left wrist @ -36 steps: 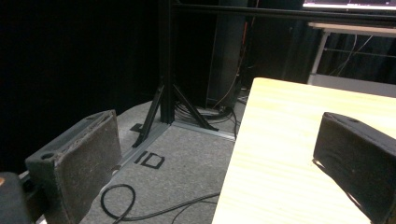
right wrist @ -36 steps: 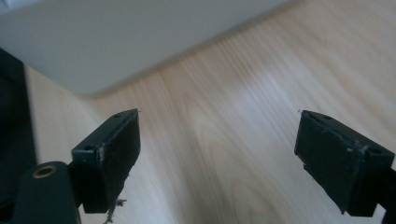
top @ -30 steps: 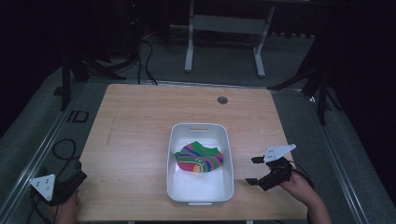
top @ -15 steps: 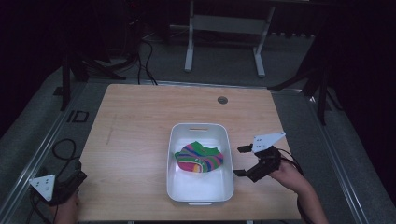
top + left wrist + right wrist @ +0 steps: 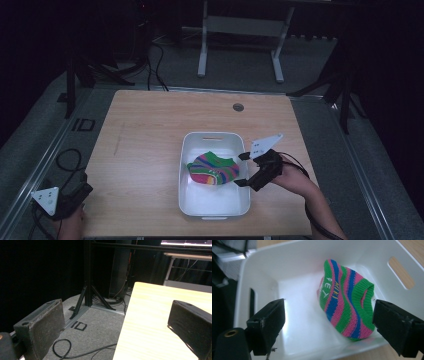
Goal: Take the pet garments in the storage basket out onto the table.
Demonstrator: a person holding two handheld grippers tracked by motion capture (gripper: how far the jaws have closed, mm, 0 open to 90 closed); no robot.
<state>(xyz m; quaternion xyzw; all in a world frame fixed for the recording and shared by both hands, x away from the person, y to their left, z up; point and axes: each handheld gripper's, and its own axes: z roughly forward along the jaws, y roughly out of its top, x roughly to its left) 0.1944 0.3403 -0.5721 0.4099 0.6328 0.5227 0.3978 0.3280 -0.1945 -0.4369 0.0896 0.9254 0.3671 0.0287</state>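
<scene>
A striped sock (image 5: 214, 169) in green, pink and blue lies bunched in a white bin (image 5: 192, 202) on the wooden table. My right gripper (image 5: 244, 170) hovers open at the bin's right rim, jaws wide apart and pointed at the sock (image 5: 345, 302). Nothing is between its jaws; the bin's white floor (image 5: 297, 315) lies below them. My left gripper (image 5: 62, 200) is held off the table's front left corner, open and empty, with its jaws spread over the grey floor and the table edge (image 5: 127, 322).
The bin has slot handles in its end walls (image 5: 400, 272). A round grommet (image 5: 238, 107) sits near the table's far edge. Cables (image 5: 75, 352) lie on the floor left of the table, beside a black stand (image 5: 87, 292).
My right gripper has moved left and forward from beside the bin to its right rim, over the sock's edge. The left gripper has stayed put.
</scene>
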